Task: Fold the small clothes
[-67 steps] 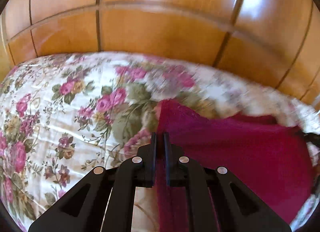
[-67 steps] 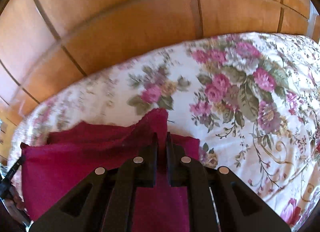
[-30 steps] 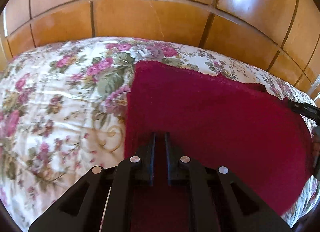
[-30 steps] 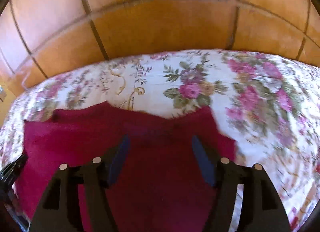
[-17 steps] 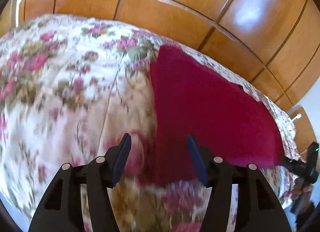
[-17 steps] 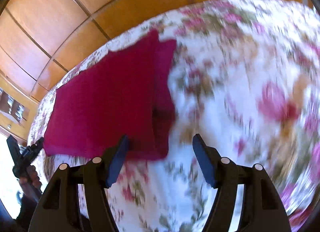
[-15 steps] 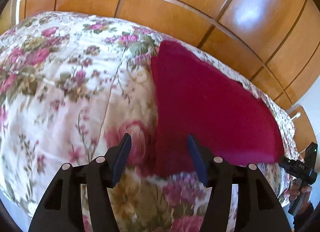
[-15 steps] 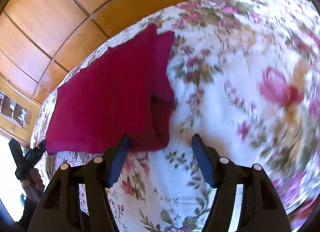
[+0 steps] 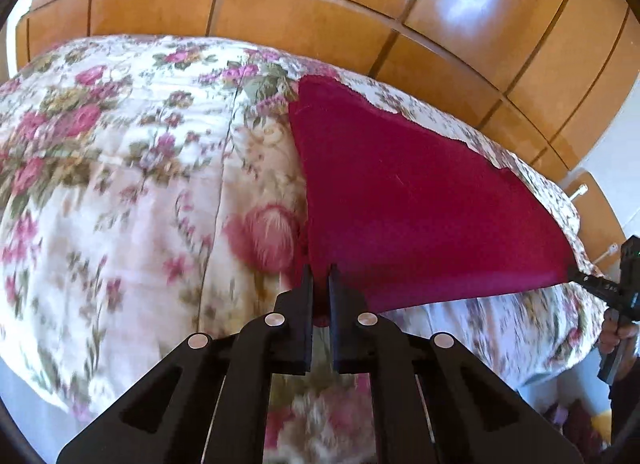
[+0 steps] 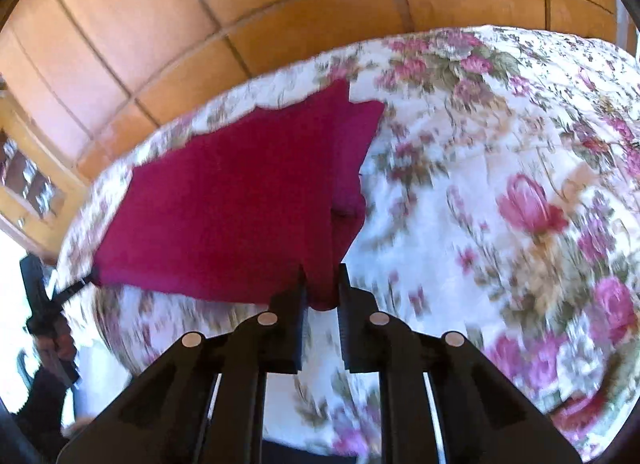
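Garment: one crimson knit cloth (image 9: 408, 200), folded flat, on your floral quilted bedspread (image 9: 120, 184).
Left hand-held gripper (image 9: 318, 284): clamped on cloth's near corner.
Right hand-held gripper (image 10: 322, 284): jaws closing, pinching opposite near corner.

You are working in a home bedroom — the signs are all domestic. A bed fills most of both views, covered by a quilted floral bedspread (image 9: 132, 168) printed with pink roses and green leaves on a cream ground. Behind it runs glossy wooden panelling (image 9: 304, 20), divided into rectangles like wardrobe doors or a panelled wall — you cannot tell which. At the far left of your right-hand view stands a wooden cabinet (image 10: 28, 188) with glazed panes.
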The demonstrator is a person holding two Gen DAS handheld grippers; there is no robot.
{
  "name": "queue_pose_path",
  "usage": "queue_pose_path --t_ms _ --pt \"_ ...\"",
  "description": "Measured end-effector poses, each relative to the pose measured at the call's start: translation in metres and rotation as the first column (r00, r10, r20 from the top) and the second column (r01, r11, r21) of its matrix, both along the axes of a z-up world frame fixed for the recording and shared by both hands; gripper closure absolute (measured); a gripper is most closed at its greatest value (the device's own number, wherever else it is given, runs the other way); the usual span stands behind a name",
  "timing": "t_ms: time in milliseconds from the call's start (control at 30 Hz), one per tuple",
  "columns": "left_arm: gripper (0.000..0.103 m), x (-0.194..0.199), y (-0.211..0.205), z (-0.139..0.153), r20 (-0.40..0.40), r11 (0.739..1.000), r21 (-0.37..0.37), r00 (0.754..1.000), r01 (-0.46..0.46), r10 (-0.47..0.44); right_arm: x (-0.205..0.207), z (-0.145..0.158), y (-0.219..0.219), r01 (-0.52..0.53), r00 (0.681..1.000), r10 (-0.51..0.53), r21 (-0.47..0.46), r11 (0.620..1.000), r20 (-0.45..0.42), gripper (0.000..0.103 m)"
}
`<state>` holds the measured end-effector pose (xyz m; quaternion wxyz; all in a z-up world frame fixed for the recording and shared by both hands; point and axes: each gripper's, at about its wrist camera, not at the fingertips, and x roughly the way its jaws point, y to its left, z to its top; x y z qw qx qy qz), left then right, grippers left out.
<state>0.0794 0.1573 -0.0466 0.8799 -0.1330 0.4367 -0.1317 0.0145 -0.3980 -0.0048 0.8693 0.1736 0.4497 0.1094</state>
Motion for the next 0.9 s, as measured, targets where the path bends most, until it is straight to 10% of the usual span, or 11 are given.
queue_pose_path --t_ms 267,400,900 --pt "0.097 -0.025 -0.026 0.011 0.043 0.983 0.183 0.999 -0.011 0.003 -0.021 -0.035 -0.008 0.039 0.996 -0.035 0.044 0.998 -0.085 0.087" --pt "0.076 -0.02 -0.036 0.036 0.144 0.966 0.248 0.989 -0.072 0.037 -0.012 -0.029 -0.015 0.075 0.994 -0.072 0.027 0.997 -0.076 0.037" --pt "0.076 0.01 -0.083 0.053 0.196 0.947 0.306 0.98 -0.097 0.037 0.025 -0.004 -0.019 0.192 0.981 -0.194 0.069 0.979 0.02 0.022"
